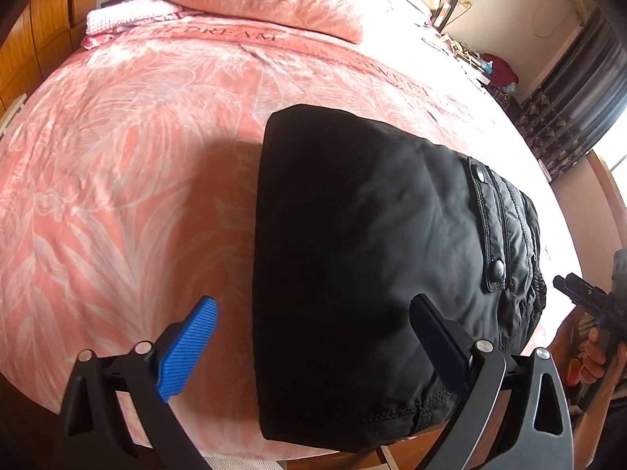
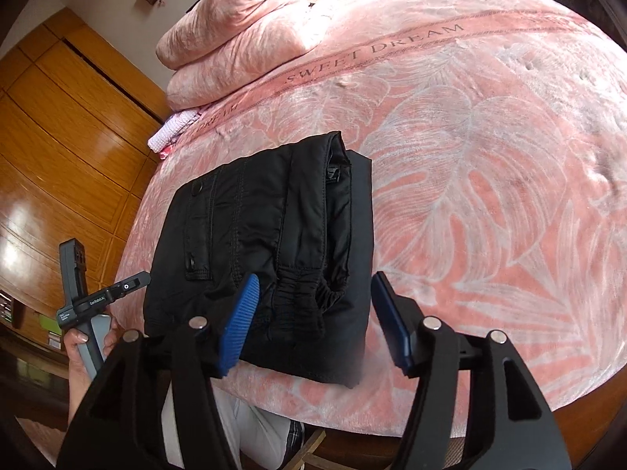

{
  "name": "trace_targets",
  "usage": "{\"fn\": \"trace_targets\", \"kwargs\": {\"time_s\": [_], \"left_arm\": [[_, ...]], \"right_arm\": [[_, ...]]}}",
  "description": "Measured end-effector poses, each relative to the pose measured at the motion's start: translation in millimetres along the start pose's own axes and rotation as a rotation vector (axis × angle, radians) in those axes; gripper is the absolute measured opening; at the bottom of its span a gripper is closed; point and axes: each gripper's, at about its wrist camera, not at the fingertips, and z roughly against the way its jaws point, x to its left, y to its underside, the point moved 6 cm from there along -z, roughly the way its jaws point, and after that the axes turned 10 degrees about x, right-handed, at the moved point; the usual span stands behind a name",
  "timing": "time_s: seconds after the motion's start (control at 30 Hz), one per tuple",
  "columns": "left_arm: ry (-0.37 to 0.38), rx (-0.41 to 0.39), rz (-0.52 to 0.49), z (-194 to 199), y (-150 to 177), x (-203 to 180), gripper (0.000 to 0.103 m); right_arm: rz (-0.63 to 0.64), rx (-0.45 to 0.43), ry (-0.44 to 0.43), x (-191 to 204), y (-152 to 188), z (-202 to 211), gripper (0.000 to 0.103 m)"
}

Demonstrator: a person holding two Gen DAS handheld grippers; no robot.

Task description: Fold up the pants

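Observation:
The black pants (image 1: 352,235) lie folded into a compact rectangle on the pink bedspread (image 1: 117,156), near its front edge. A snap-buttoned pocket flap and the elastic waistband face up (image 2: 298,297). My left gripper (image 1: 313,337) stands open, its blue pads spread wide over the near end of the bundle without pressing it. My right gripper (image 2: 315,313) is open too, hovering over the waistband side of the pants (image 2: 266,235) with nothing pinched. Each gripper shows at the edge of the other's view, held in a hand (image 2: 90,337).
A folded pink quilt (image 2: 235,39) and a small pink knitted cloth (image 2: 172,133) sit at the head of the bed. A wooden wardrobe (image 2: 58,156) lines one side. Dark patterned curtains (image 1: 568,117) and cluttered items stand on the other side.

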Motion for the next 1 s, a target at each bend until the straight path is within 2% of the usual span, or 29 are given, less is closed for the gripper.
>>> {"fn": "trace_targets", "kwargs": {"time_s": [0.23,0.47,0.57,0.73,0.9,1.0], "left_arm": [[0.288,0.097,-0.001,-23.5,-4.3,16.3,0.099],[0.49,0.181,0.058,-51.2,-11.1,29.1,0.099],[0.537,0.197,0.05,-57.4,-13.6,29.4,0.099],[0.555,0.21,0.033,-63.3,-21.3,24.1,0.099],[0.606,0.233,0.009,-78.0,-31.0,13.0,0.099],[0.606,0.245,-0.011,-84.1,-35.7,5.3,0.099]], "right_arm": [[-0.075,0.068,-0.237,-24.1,-7.4,-34.7,0.068],[-0.125,0.119,-0.326,-39.8,-1.0,-56.3,0.071],[-0.132,0.125,-0.35,-42.8,0.0,-58.7,0.072],[-0.108,0.131,-0.353,-39.4,-1.3,-58.4,0.072],[-0.093,0.14,-0.363,-39.3,-0.2,-58.3,0.074],[-0.097,0.149,-0.385,-40.7,-2.5,-63.4,0.077]]}}
